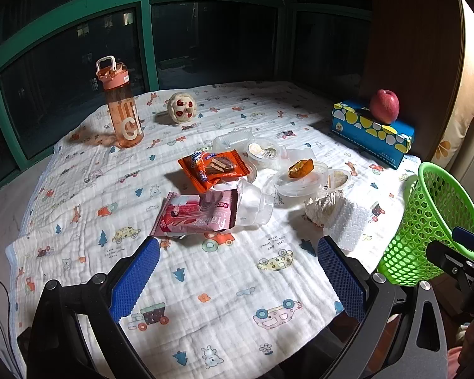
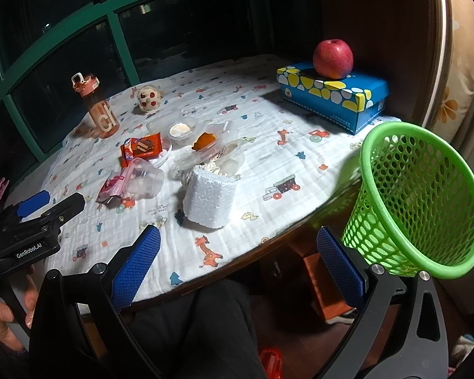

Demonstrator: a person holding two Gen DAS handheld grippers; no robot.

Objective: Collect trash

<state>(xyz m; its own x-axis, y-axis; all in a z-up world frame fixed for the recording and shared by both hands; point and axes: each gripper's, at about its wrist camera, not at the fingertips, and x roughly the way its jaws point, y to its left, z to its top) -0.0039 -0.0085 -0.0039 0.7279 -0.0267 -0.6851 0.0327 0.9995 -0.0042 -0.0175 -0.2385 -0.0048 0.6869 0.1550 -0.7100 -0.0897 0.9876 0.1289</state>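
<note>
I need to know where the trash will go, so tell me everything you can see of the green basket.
The green basket looks like bright plastic, a round tapered tub with a smooth rim and walls pierced all over by small holes. It stands tilted at the table's right edge, mouth open, and looks empty. What supports it is hidden. Neither gripper touches it.

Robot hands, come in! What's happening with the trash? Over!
Left gripper open, empty; right gripper too. Wrappers, cups, foam block on the cloth. Green basket beside table, path clear.

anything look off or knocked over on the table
Yes: the clear jar lies on its side among wrappers, the green basket sits tilted at the table edge, and an apple is perched on the tissue box.
</note>
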